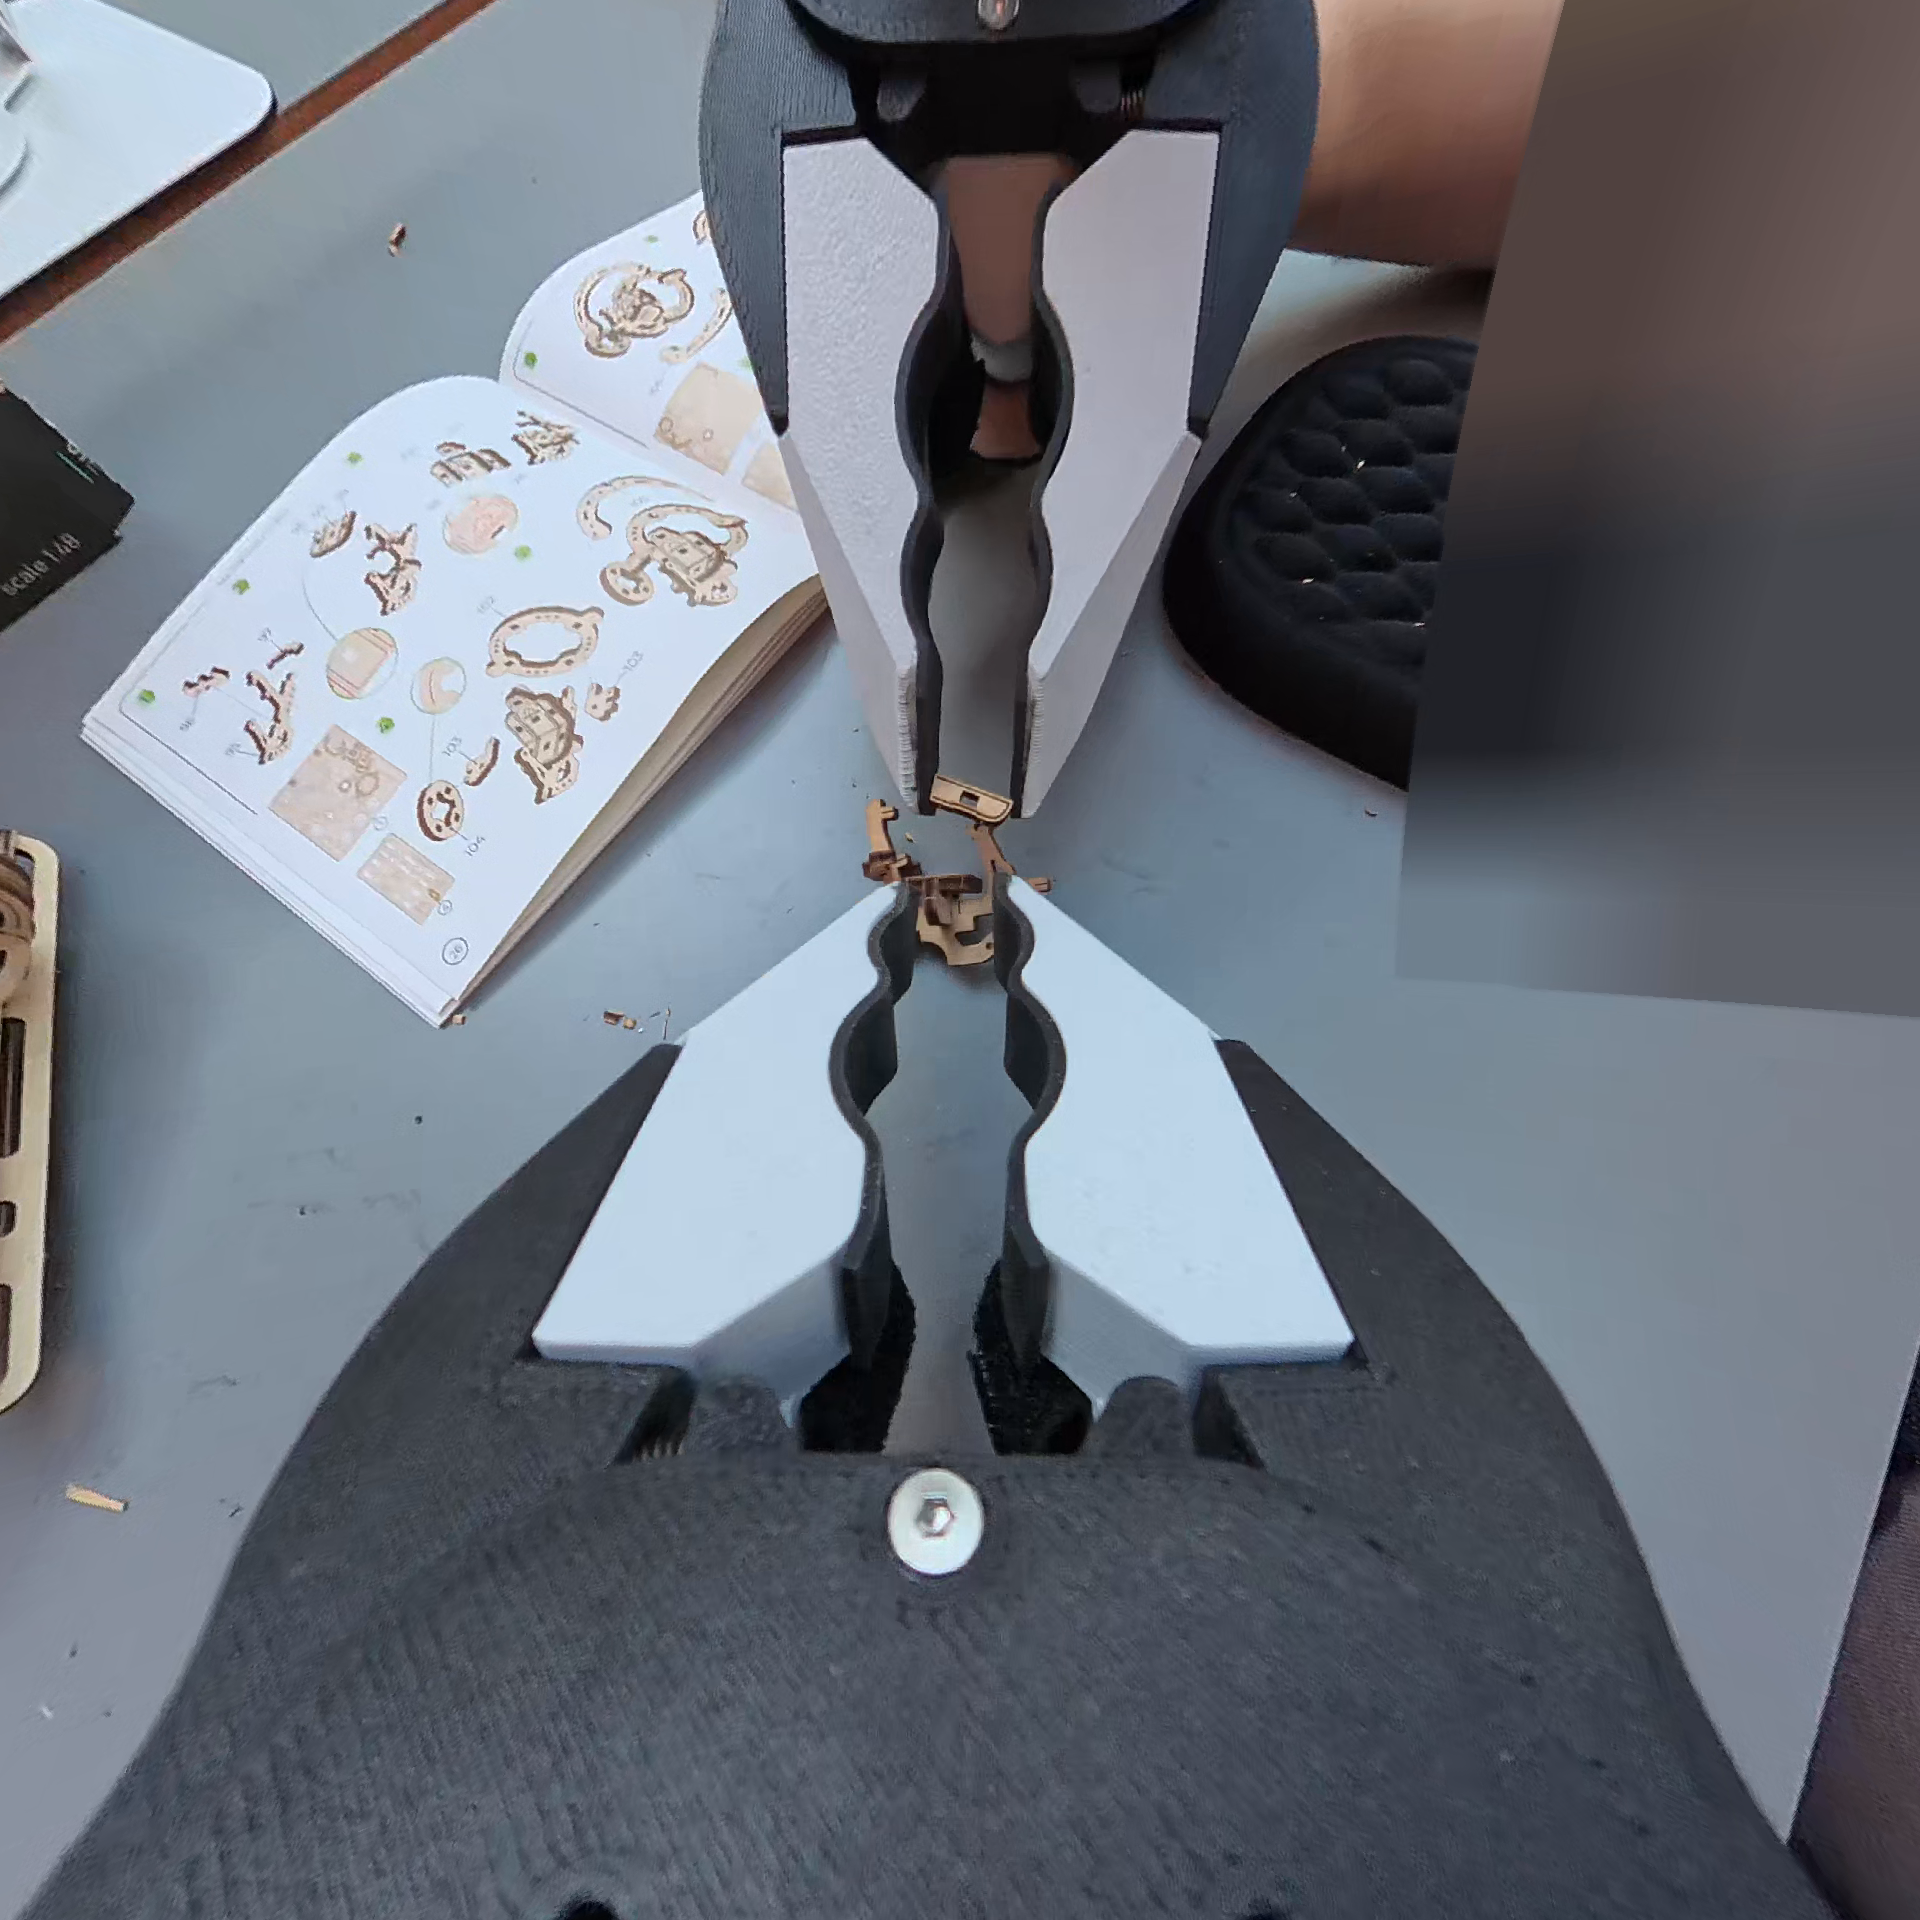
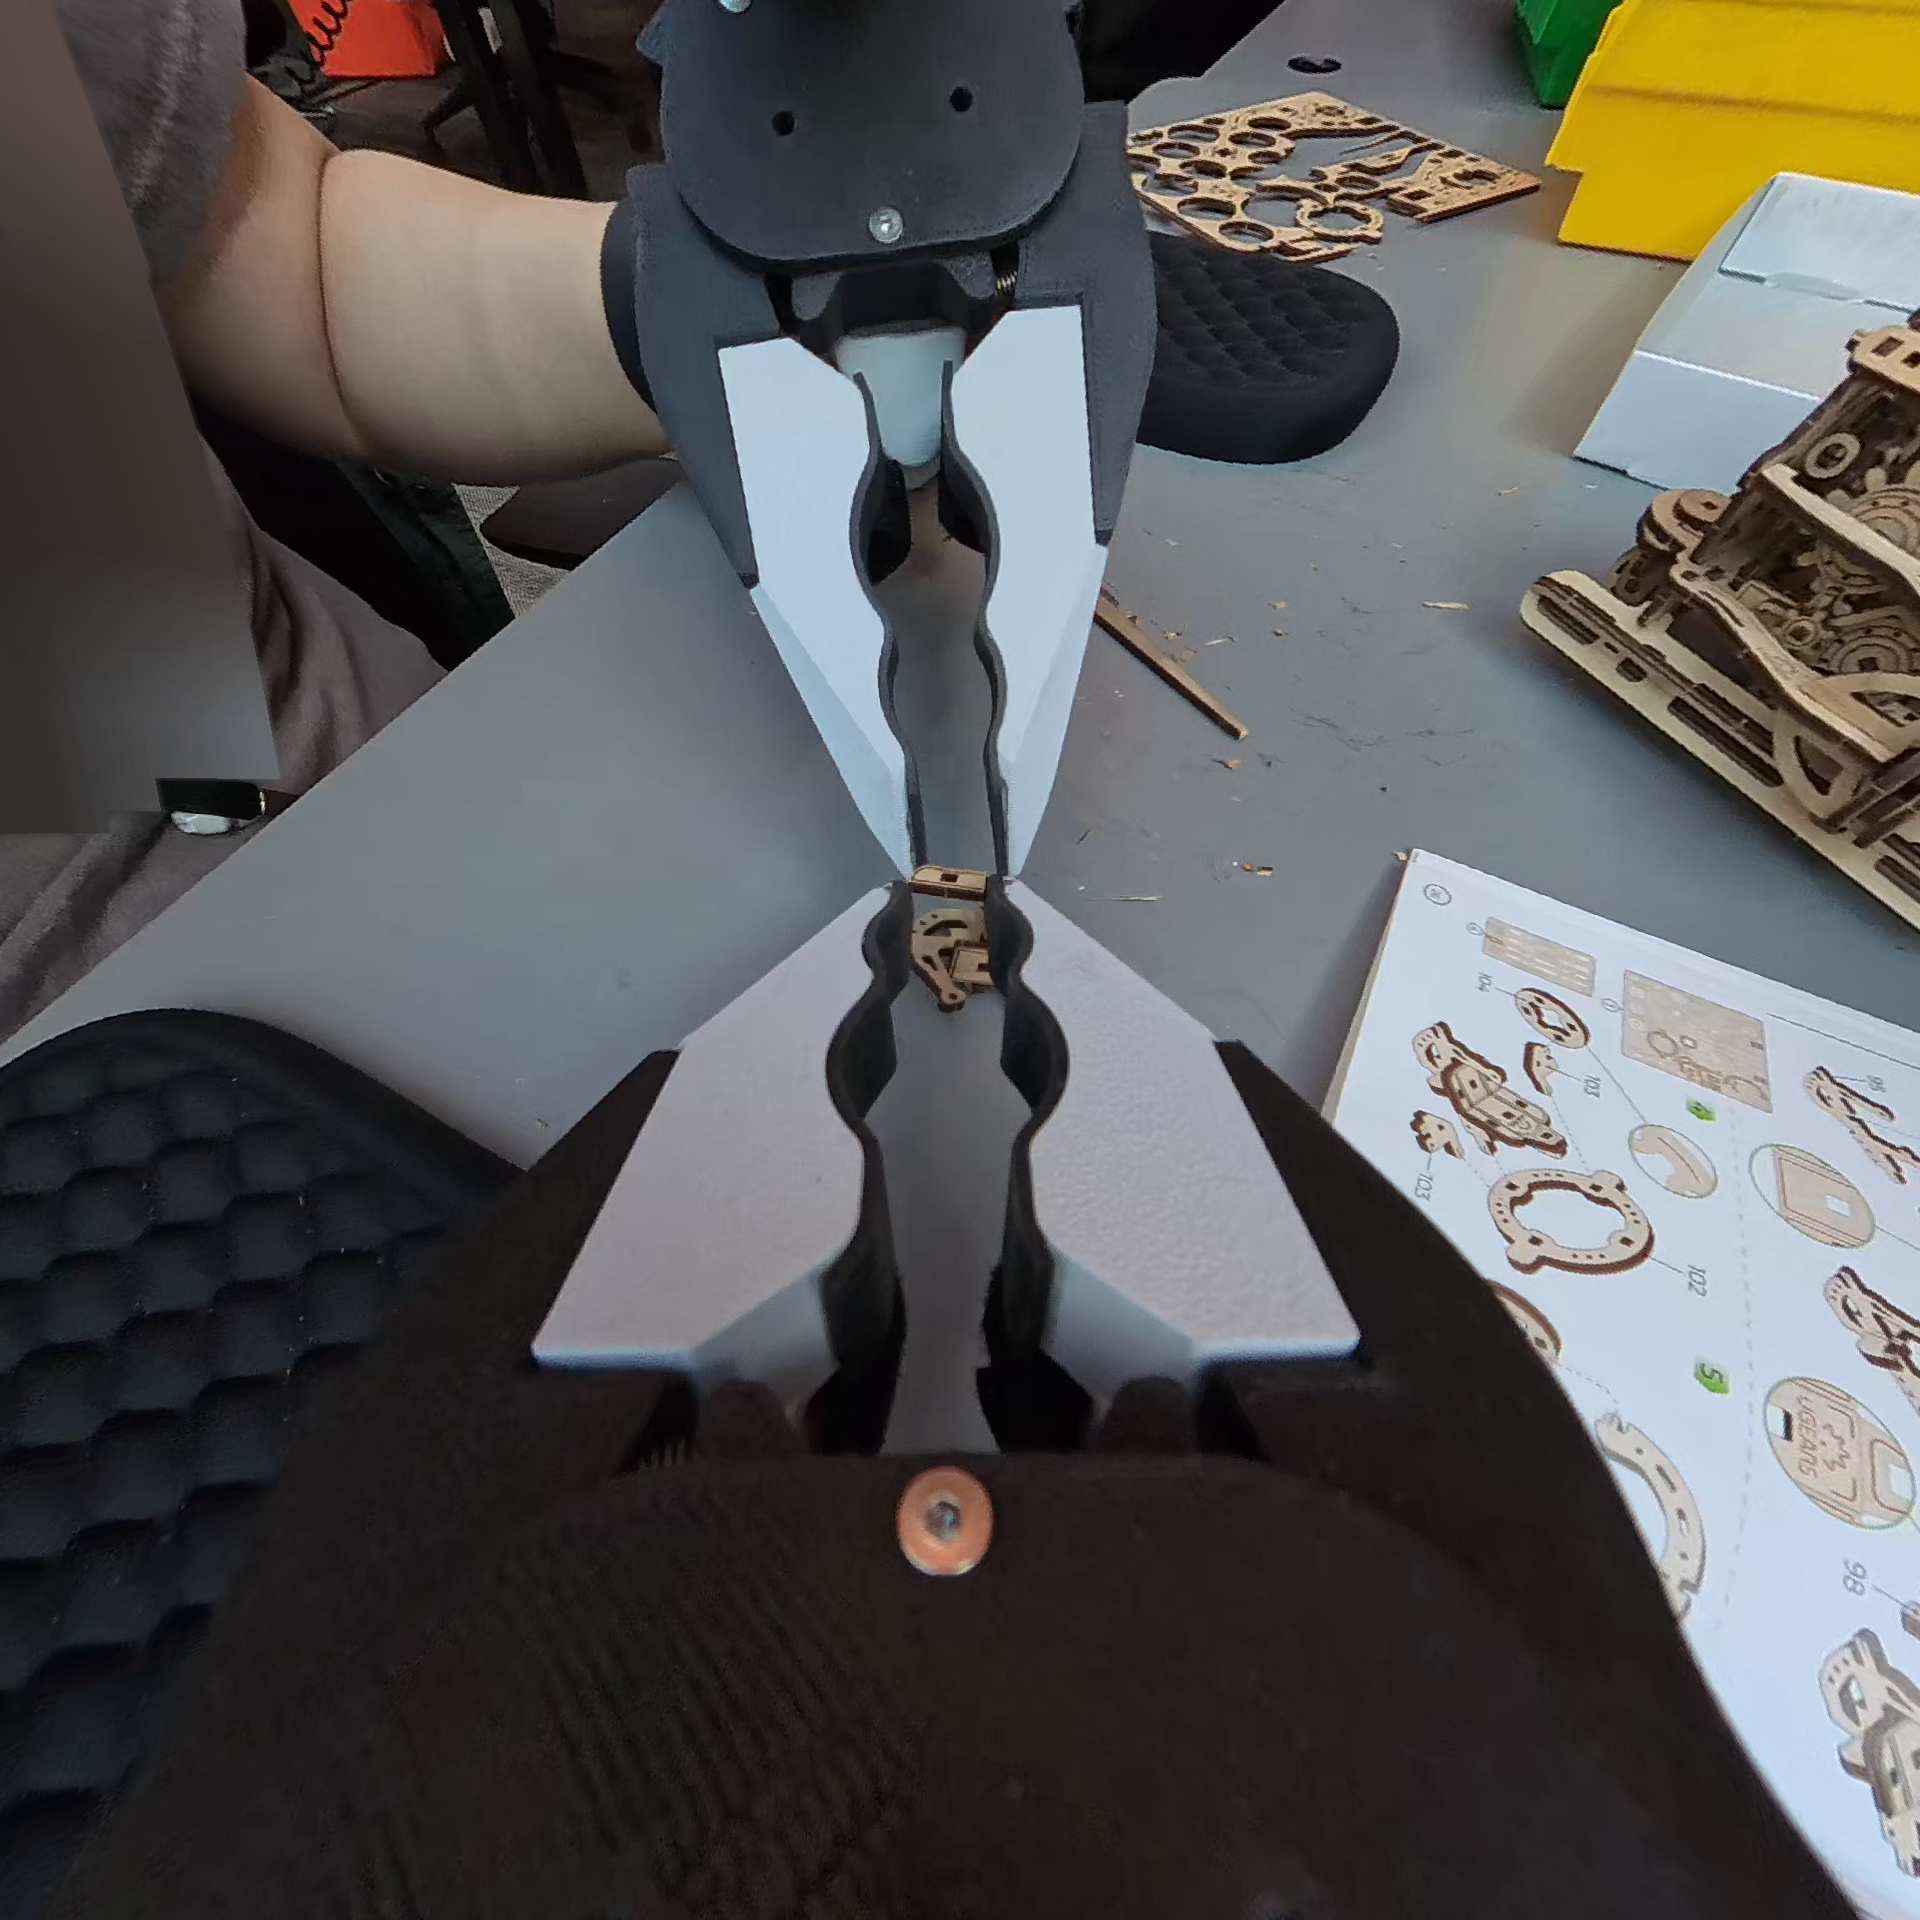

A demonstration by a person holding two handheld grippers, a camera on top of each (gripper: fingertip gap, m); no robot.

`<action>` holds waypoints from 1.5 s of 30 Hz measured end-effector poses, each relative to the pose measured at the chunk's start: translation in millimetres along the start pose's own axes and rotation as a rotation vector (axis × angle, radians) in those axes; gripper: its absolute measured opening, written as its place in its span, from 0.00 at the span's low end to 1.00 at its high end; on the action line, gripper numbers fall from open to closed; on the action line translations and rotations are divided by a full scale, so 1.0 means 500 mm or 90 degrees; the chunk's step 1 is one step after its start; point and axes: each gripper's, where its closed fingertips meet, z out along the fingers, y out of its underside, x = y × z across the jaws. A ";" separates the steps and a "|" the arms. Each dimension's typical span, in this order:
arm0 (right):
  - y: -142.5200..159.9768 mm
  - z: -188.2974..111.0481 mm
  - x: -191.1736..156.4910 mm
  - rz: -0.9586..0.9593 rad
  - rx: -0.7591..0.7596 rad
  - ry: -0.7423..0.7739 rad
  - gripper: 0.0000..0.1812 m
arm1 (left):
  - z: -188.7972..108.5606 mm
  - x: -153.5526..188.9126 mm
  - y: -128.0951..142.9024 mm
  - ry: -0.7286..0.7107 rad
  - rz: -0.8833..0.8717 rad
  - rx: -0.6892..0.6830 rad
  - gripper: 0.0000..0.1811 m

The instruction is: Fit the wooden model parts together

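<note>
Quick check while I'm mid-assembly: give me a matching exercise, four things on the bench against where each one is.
Things:
1. instruction booklet
2. small wooden parts
3. assembled wooden model
4. punched wooden sheet

Places:
A. flat on the table beside the yellow bin
B. pinched where the fingers of the left gripper and right gripper meet
C. lying open on the grey table
D. standing in front of the white box

Pairs: 1-C, 2-B, 3-D, 4-A
</note>
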 end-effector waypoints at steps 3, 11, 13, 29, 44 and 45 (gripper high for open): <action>-0.013 -0.003 -0.005 -0.025 0.028 0.004 0.07 | -0.003 0.002 -0.007 0.016 -0.033 0.005 0.05; -0.050 -0.020 -0.011 -0.140 0.072 0.083 0.07 | -0.034 0.031 -0.052 0.138 -0.215 0.075 0.09; -0.055 -0.024 -0.016 -0.187 0.069 0.111 0.07 | -0.043 0.032 -0.062 0.144 -0.248 0.094 0.11; -0.098 -0.024 -0.061 -0.345 0.063 0.183 0.07 | -0.081 0.061 -0.104 0.244 -0.414 0.198 0.00; -0.122 -0.013 -0.011 -0.334 -0.056 0.417 0.08 | -0.100 0.002 -0.089 -0.064 -0.380 0.163 0.00; -0.123 -0.011 -0.014 -0.337 -0.057 0.416 0.08 | -0.101 0.002 -0.090 -0.062 -0.385 0.166 0.00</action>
